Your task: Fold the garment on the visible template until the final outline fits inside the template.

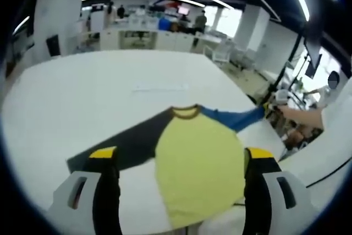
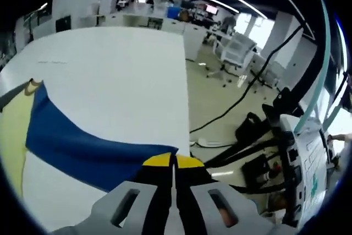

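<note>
While the right tool (image 2: pixel 175 163) sat with its jaws pressed together at the cuff of the blue sleeve (image 2: pixel 82 149), apparently clamped on the fabric, the left tool (image 1: pixel 181 160) stood with its jaws wide apart, straddling the lower part of the yellow body (image 1: pixel 198 169) of the garment (image 1: pixel 187 158) without visibly touching it. In the left gripper view the shirt lay face up on the white counter (image 1: pixel 82 97), collar (image 1: pixel 186 112) pointing away, the dark sleeve (image 1: pixel 129 141) spread to one side and the blue sleeve stretched out toward the counter's edge, where a person's hand (image 1: pixel 294 115) reached in. A faint pale outline (image 1: pixel 160 87) lay on the counter beyond the collar; whether it was the template could not be told.

The step in hand looked like the first sleeve fold. To do it well, the right tool would need to lift the cuff only a little, carry it across the yellow chest, and lay it flat so the crease runs straight from shoulder to hem. The left tool could pin the body near the hem so the shirt would not drag. The cuff hung near the counter's edge, so pulling inward rather than outward would keep the cloth on the surface.
</note>
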